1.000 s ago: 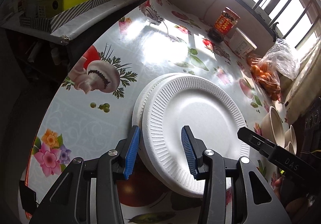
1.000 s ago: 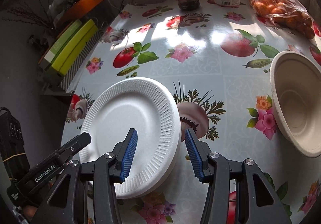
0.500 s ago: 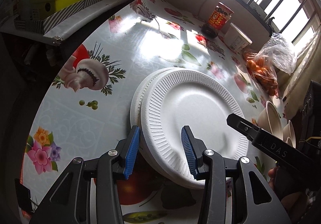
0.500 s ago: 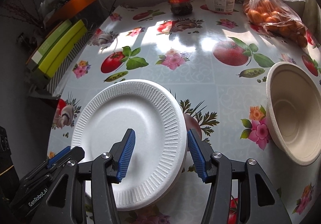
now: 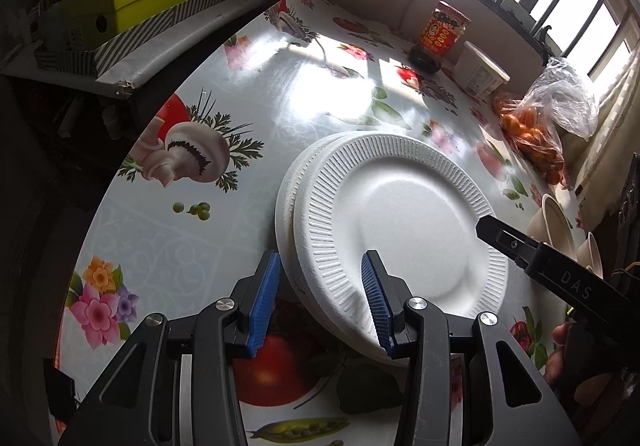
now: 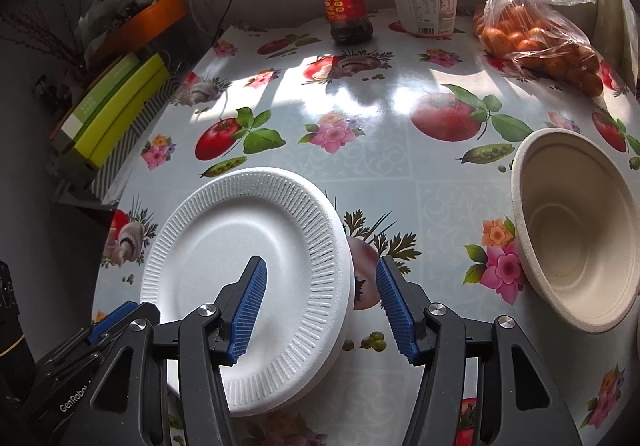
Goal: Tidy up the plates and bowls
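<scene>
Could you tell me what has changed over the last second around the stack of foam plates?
The right gripper has drifted further over the foam plates, so its near finger now sits over the plate's inner area. Both it and the left gripper remain open, each straddling the plates' rim; nothing was gripped or released. The plates, the paper bowl and the sauce jar stayed put.

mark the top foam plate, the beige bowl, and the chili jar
top foam plate (image 6: 236, 246), right wrist view, flat centre
beige bowl (image 6: 576, 230), right wrist view, inner wall
chili jar (image 6: 344, 0), right wrist view, red label
</scene>
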`<action>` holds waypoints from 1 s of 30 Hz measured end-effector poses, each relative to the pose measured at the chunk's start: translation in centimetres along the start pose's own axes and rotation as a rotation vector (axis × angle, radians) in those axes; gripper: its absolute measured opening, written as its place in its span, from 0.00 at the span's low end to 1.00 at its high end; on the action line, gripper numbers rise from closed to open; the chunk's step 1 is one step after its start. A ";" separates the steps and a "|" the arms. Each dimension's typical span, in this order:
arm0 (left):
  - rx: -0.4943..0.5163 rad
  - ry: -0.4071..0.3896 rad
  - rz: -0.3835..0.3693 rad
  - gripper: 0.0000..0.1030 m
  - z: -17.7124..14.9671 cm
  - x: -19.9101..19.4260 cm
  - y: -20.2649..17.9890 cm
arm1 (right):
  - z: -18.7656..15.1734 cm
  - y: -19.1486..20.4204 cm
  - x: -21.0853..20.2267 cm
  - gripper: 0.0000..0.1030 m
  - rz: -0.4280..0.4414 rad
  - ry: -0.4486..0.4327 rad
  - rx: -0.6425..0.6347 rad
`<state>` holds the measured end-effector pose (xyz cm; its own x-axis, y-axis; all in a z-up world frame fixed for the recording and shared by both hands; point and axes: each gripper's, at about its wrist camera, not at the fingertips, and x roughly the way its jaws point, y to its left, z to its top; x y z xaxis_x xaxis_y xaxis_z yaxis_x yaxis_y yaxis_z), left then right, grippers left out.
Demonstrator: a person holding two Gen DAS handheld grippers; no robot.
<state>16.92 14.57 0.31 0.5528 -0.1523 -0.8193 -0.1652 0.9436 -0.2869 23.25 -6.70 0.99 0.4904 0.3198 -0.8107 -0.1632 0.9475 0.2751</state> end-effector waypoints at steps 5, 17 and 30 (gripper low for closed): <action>0.005 0.006 -0.006 0.43 0.0 0.0 -0.2 | -0.3 0.1 0.0 0.56 0.015 0.016 -0.002; 0.066 -0.039 0.046 0.43 0.1 -1.9 -2.3 | -0.3 -1.8 -2.8 0.56 0.046 -0.058 0.015; 0.204 -0.112 -0.002 0.43 -0.5 -4.2 -9.0 | -1.2 -5.8 -8.3 0.56 0.003 -0.168 -0.001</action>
<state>15.67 6.62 6.09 0.6422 -0.1310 -0.7553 -0.0019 0.9850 -0.1725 19.10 -14.81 5.54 0.6259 0.3181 -0.7121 -0.1661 0.9465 0.2768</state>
